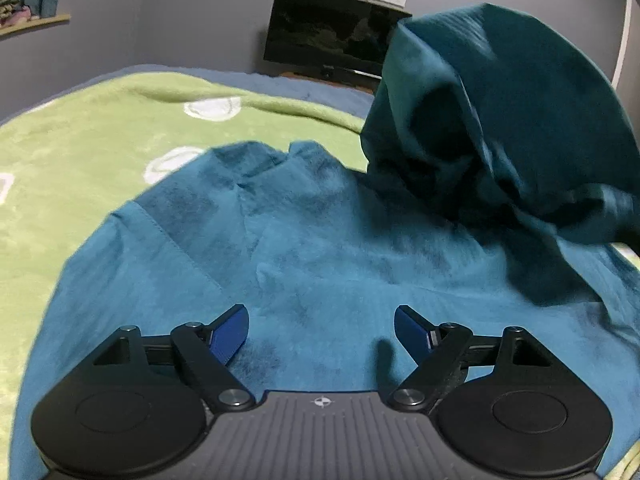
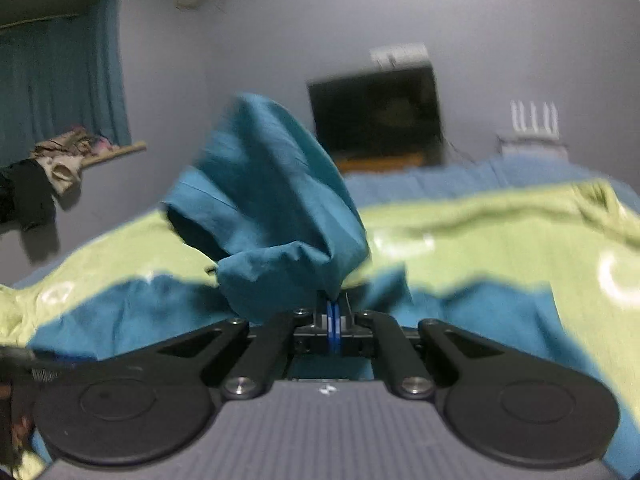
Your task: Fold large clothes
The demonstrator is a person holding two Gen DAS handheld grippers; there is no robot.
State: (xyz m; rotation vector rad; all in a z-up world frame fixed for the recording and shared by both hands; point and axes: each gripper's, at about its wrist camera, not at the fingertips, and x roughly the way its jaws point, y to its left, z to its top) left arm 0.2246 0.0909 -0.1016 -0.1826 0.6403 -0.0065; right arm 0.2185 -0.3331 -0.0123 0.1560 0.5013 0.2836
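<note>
So the big teal cotton garment (image 1: 304, 248) is lying mostly spread out on the fuzzy lime-green blanket with white ring shapes (image 1: 100, 120), which covers the bed. The left hand-held gripper (image 1: 321, 330) hangs right over the flat part of it, jaws standing wide apart, blue pads (image 1: 230, 334) bare, nothing pinched between them. The cloth is just below and ahead of it.

Over on the right of that gripper, a bunched-up section of the same garment is lifted off the bed in a dark, puffy clump, a bit motion-blurred.

The right wrist view explains it: the right hand-held gripper (image 2: 333, 312) is clenched tight, its two blue pads pressed together on a fold of the teal garment (image 2: 280, 200). The fabric balloons up and a little left from the fingertips, standing tall in front of the camera. The rest of the garment stays down on the blanket (image 2: 500, 232) on either side of that gripper and under it.

Beyond both grippers, past the far edge of the bed, there's a dark flat screen (image 1: 332, 36) against a grey wall (image 1: 180, 12). Off to the left of the right gripper is a teal curtain (image 2: 60, 80) with a pile of clothes on a ledge (image 2: 68, 156) below it. That whole view is pretty smeary, so finer details are a wash.
</note>
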